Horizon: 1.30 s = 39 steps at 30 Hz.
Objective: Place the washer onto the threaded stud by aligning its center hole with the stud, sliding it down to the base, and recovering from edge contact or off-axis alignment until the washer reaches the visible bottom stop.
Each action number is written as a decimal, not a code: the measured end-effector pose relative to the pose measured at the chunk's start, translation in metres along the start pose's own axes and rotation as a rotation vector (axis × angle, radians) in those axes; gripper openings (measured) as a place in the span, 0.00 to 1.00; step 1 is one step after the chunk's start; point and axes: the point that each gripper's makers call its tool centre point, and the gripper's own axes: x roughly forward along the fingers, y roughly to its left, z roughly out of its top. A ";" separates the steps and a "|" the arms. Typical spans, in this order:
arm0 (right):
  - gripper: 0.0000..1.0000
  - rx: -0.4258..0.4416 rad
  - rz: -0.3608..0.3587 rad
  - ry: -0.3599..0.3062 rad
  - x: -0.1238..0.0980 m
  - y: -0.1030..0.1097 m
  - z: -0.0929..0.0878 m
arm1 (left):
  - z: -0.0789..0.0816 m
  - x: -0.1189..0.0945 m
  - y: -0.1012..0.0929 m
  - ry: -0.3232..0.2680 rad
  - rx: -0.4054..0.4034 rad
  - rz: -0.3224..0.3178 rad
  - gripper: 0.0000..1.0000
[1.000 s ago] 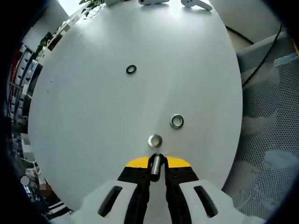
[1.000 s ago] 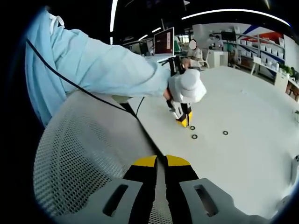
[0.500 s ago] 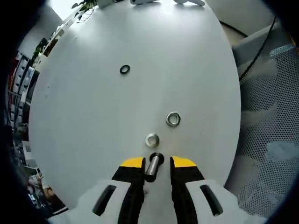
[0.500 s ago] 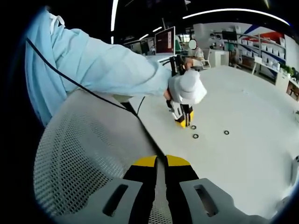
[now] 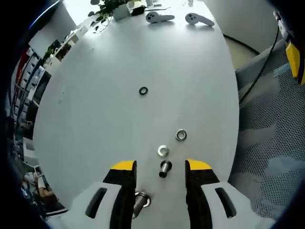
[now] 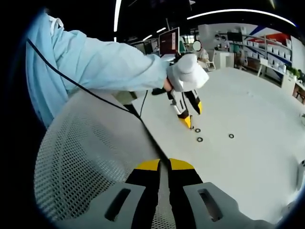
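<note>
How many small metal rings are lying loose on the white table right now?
3: one silver ring just ahead of the upright stud, another silver ring beyond it to the right, and a dark ring farther out mid-table. None looks hidden.

The table [image 5: 119, 90] has a smooth, matt white top. On it the stud [image 5: 165, 169] looks like bright metal, dull along its shank and shiny at its top end. Just beyond the stud, the washer [image 5: 163, 151] and a nut [image 5: 180, 135] are glossy silvery metal; farther off, a ring [image 5: 143, 90] looks dark and matt. The left gripper [image 5: 161, 168] has matt black jaws with yellow tips on smooth pale-grey plastic. Beside the table, the chair back [image 6: 90, 157] is coarse grey mesh cloth. The sleeve [image 6: 95, 67] is soft pale-blue fabric.
</note>
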 end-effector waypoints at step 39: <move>0.08 0.021 -0.008 -0.011 -0.001 -0.001 0.001 | 0.045 -0.004 -0.044 -0.049 0.175 -0.034 0.22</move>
